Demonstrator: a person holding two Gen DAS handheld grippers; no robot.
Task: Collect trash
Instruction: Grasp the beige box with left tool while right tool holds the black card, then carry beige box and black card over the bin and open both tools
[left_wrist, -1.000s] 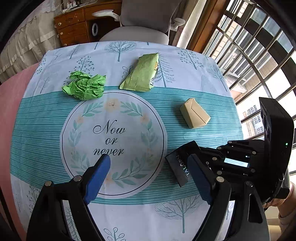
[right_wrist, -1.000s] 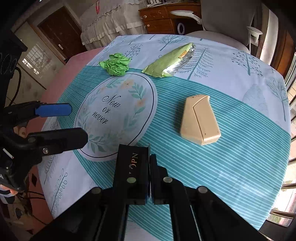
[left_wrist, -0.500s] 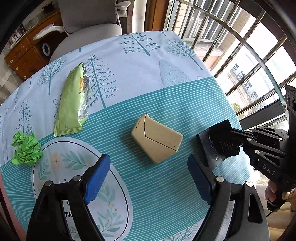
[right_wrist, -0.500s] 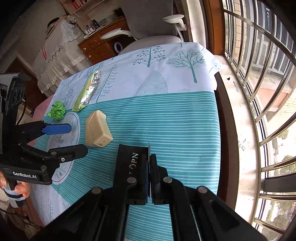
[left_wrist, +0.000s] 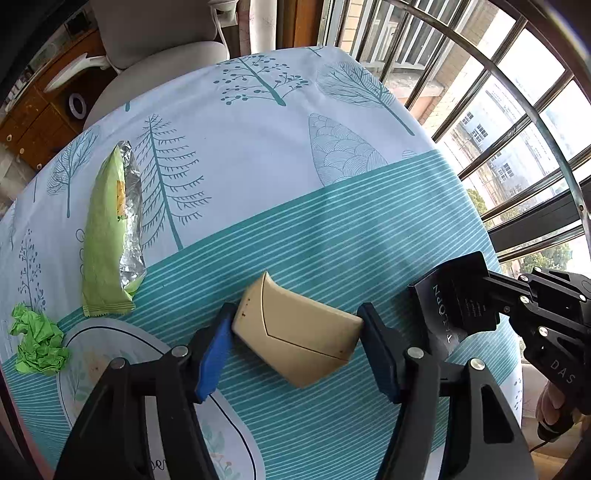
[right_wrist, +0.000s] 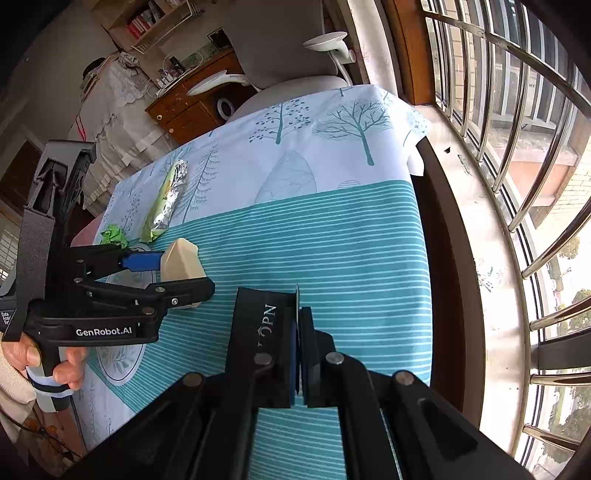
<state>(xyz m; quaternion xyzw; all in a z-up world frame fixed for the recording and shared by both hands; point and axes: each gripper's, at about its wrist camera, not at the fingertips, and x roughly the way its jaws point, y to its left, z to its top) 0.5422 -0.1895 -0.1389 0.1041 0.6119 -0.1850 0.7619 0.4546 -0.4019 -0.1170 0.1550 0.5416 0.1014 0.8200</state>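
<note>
A beige box (left_wrist: 295, 332) lies on the tablecloth between the blue pads of my left gripper (left_wrist: 295, 349). The pads sit at its two ends, apparently just touching, and the jaws still look open. It also shows in the right wrist view (right_wrist: 181, 258). My right gripper (right_wrist: 297, 332) is shut on a black carton (right_wrist: 258, 325) and holds it above the table near the window side; the carton also shows in the left wrist view (left_wrist: 448, 299). A green foil wrapper (left_wrist: 110, 236) and a crumpled green paper ball (left_wrist: 37, 339) lie to the left.
The table (left_wrist: 332, 206) has a teal and white cloth with tree prints. A grey office chair (left_wrist: 155, 55) stands at the far edge, a wooden dresser (right_wrist: 192, 110) behind it. Window bars (right_wrist: 517, 184) run along the right side, close to the table edge.
My left gripper has moved forward and to the right, from the cloth's printed circle to around the beige box. My right gripper has carried the black carton towards the window side.
</note>
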